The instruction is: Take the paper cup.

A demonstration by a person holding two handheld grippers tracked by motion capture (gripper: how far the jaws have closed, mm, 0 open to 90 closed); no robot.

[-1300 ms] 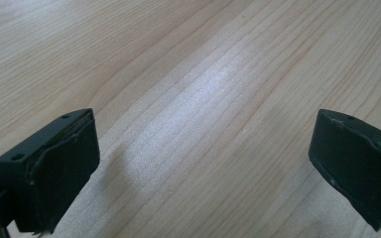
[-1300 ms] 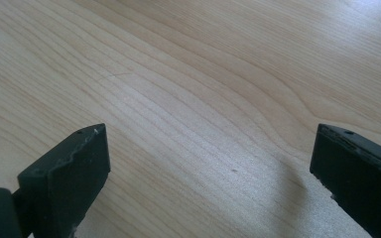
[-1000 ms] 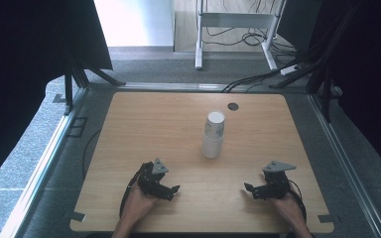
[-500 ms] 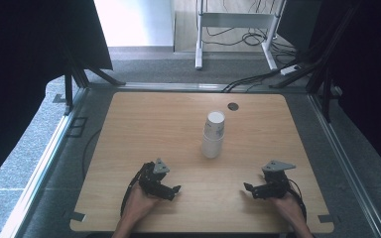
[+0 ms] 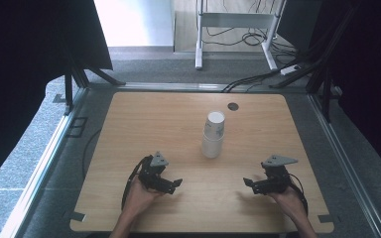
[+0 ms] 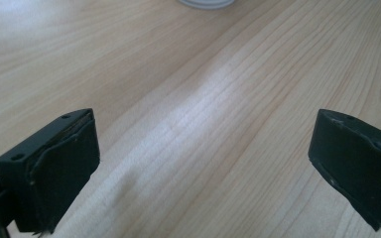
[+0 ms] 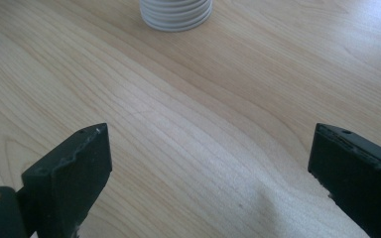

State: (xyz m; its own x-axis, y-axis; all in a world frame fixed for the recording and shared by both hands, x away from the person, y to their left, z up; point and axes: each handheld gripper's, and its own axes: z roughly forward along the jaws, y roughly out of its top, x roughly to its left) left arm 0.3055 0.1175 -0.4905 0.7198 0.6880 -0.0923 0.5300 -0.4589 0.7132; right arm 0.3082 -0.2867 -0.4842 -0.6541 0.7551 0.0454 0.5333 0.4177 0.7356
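Stack of white cups (image 5: 213,134) stands upright on the wooden table (image 5: 144,119), ahead of and between both tongs, apart from each. Left gripper (image 5: 171,184): jaws spread wide, empty. Right gripper (image 5: 251,184): jaws spread wide, empty.

A dark round spot (image 5: 233,106), perhaps a cable hole, marks the wooden surface (image 5: 144,124). Beyond, a white frame (image 5: 238,20) and cables (image 5: 250,82) on grey floor (image 5: 34,148).
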